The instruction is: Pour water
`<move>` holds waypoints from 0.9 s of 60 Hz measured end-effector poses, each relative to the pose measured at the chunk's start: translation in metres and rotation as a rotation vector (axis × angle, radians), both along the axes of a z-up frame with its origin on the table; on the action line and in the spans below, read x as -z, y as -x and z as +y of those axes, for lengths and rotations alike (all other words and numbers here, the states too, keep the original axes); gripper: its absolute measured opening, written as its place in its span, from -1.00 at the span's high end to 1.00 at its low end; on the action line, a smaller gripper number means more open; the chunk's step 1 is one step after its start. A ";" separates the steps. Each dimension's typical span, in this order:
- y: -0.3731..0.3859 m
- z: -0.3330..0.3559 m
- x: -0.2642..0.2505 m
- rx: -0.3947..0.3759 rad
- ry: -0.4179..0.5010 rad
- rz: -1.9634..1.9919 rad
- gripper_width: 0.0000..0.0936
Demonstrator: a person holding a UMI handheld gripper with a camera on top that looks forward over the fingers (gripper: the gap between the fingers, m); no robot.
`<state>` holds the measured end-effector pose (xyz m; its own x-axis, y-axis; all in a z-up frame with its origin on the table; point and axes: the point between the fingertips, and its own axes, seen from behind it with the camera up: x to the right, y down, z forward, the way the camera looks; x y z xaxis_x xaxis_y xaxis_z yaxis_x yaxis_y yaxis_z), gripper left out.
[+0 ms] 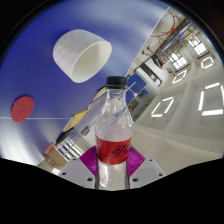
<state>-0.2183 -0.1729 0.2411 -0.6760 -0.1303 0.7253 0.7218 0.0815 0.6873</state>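
Note:
A clear plastic bottle (113, 125) with a black cap and a red label stands between my fingers. My gripper (112, 160) is shut on it: the magenta pads (90, 159) press on both sides of the bottle just below the label. The bottle is tipped, its cap pointing toward a white cup (81, 54) that sits on a blue surface (40, 75) beyond the cap. The cup's open mouth faces the bottle. Water shows in the bottle's lower part.
A small red disc (22, 105) lies on the blue surface to the left of the cup. To the right, a room with ceiling lights (210, 97) and white beams shows tilted. Shelving or furniture (62, 150) shows low on the left.

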 end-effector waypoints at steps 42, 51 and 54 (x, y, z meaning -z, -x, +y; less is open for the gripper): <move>-0.104 -0.003 0.050 0.231 0.280 2.197 0.28; -0.118 -0.010 0.103 0.298 0.348 2.235 0.29; -0.119 -0.014 0.115 0.311 0.370 2.246 0.29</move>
<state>-0.0995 -0.1864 0.1259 0.9972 0.0526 0.0541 0.0658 -0.2557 -0.9645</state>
